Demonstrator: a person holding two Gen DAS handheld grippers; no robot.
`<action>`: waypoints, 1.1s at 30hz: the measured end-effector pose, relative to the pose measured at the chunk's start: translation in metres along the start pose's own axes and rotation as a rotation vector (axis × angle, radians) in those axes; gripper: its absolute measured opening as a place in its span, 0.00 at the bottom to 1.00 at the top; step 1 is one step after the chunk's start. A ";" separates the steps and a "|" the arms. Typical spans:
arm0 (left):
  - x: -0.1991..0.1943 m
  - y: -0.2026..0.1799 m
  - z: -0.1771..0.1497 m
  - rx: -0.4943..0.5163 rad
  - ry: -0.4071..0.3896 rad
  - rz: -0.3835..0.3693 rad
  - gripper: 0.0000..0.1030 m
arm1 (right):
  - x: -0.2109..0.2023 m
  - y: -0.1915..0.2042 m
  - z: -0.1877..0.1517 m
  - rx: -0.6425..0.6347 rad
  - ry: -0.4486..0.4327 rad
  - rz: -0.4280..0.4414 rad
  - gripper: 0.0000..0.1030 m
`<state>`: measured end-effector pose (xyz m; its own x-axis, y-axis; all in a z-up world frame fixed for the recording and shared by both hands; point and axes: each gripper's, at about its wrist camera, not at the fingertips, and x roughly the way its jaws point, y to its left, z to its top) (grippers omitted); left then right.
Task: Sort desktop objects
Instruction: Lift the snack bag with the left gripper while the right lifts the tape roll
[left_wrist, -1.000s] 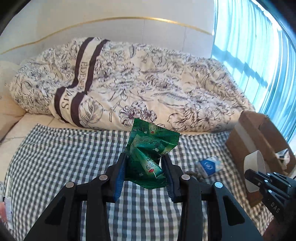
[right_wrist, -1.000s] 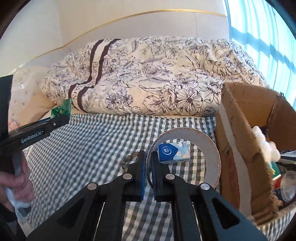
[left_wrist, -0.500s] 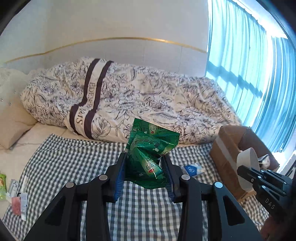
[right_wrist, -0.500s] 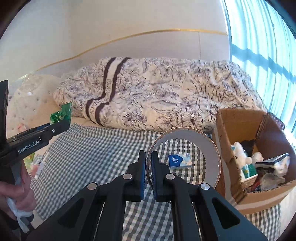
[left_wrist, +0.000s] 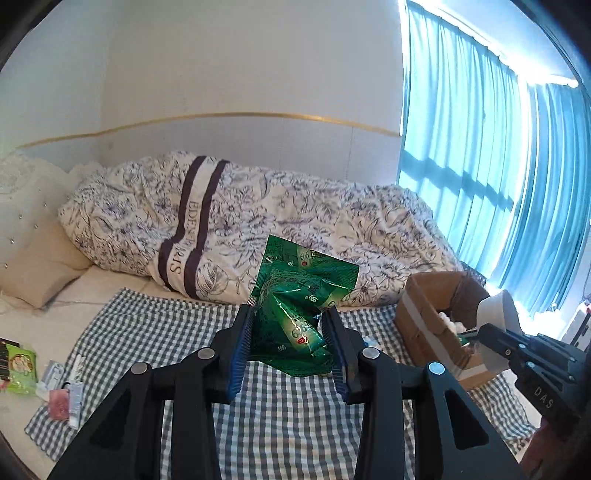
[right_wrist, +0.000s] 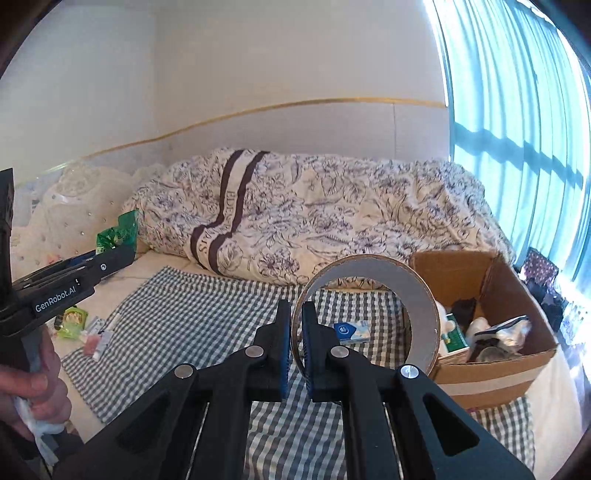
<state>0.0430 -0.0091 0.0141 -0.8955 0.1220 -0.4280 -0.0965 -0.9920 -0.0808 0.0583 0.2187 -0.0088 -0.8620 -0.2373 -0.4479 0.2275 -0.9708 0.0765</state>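
Two grasps: left fingers around upright green packet, right fingers on edge-standing tape roll.

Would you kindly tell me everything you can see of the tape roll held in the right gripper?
The tape roll is a wide ring with a brown cardboard-looking edge and a pale grey inner face, hollow through the middle. It stands on edge in the air above the checked cloth, beside the cardboard box. The right gripper pinches its left wall between both fingers; nothing else touches it.
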 end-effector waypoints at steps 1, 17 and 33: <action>-0.008 0.000 0.001 0.000 -0.008 0.000 0.38 | -0.009 0.002 0.001 -0.002 -0.012 -0.001 0.06; -0.066 -0.033 0.017 0.043 -0.078 -0.039 0.38 | -0.085 0.010 0.022 -0.070 -0.117 -0.034 0.06; -0.004 -0.112 0.064 0.087 -0.082 -0.118 0.38 | -0.066 -0.078 0.045 -0.032 -0.128 -0.094 0.06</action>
<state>0.0302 0.0999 0.0824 -0.9080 0.2382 -0.3447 -0.2368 -0.9704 -0.0467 0.0775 0.3083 0.0545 -0.9304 -0.1499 -0.3343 0.1554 -0.9878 0.0105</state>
